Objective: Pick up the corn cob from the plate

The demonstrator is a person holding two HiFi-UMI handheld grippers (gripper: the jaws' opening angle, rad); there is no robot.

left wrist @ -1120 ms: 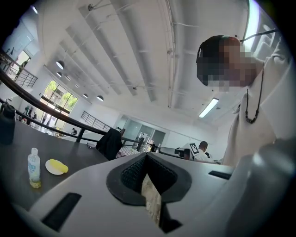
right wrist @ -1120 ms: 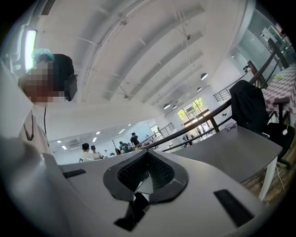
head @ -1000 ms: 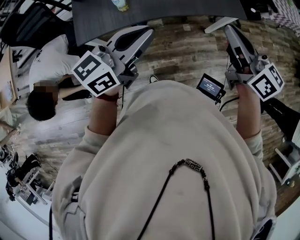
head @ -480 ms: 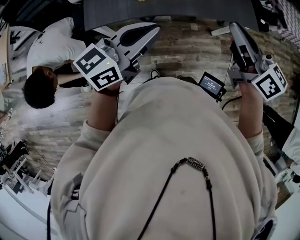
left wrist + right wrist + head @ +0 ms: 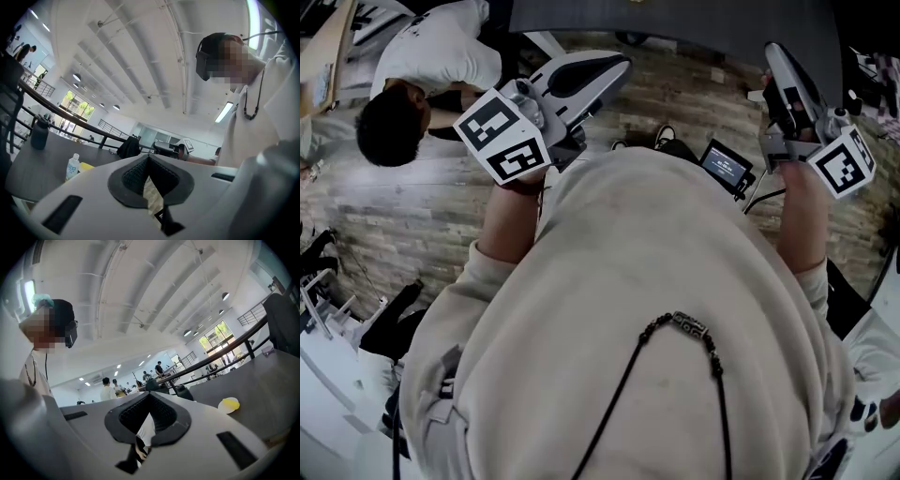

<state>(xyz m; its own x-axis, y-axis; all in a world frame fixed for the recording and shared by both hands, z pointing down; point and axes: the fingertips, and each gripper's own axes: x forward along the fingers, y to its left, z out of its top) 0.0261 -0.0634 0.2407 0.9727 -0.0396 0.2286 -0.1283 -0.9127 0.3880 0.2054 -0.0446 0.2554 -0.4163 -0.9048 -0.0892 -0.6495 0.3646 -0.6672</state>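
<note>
**Walking up to the tabletop, with the corn cob still untouched on its plate**

Compared with a second ago, the head view shows the left gripper (image 5: 622,64) and right gripper (image 5: 772,50) carried forward over the wooden floor (image 5: 422,202). The dark tabletop (image 5: 675,14) now lies nearer their tips. Both grippers have their pads pressed together with nothing between them. In the right gripper view the corn cob (image 5: 231,402) lies on its white plate (image 5: 221,407), well out on the tabletop and far from either gripper. A clear bottle (image 5: 71,166) stands on the same surface. This is still the approach, I judge: one gripper must spread its jaws before it can reach the cob.
</note>
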